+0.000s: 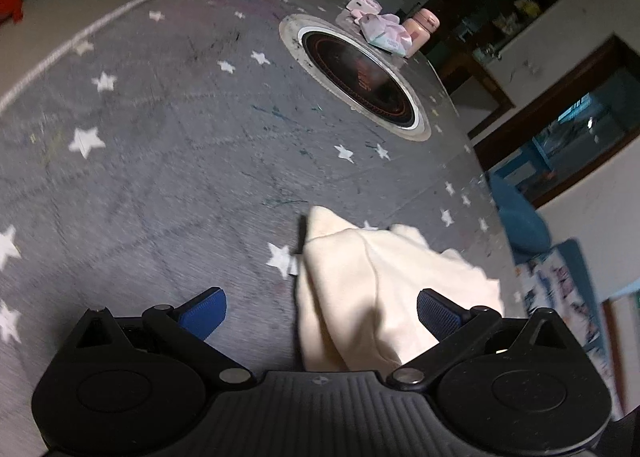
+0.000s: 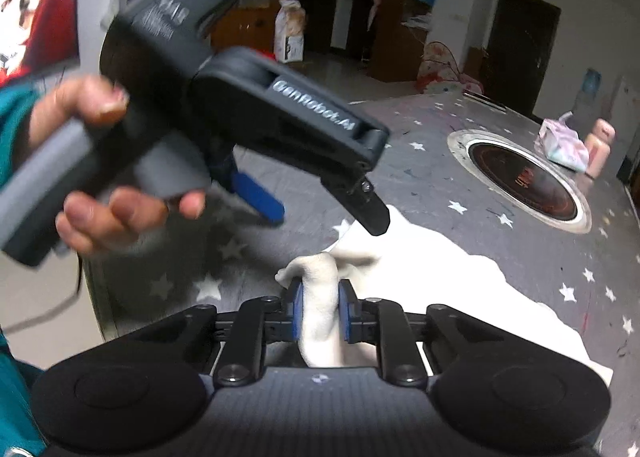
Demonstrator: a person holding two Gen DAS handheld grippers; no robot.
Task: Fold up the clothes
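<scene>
Right gripper [image 2: 320,315] pinches a bunched edge of the cream garment [image 2: 460,285], which lies on the starred table [image 2: 420,177]. Left gripper [image 1: 320,315], jaws spread, should seize a second corner before lifting.

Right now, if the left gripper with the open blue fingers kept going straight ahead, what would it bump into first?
Most likely the cream cloth. The left gripper points down with its jaws open, and the cloth lies between and just beyond its fingers. Under it is the grey star-patterned table cover. How far away is hard to judge.
</scene>
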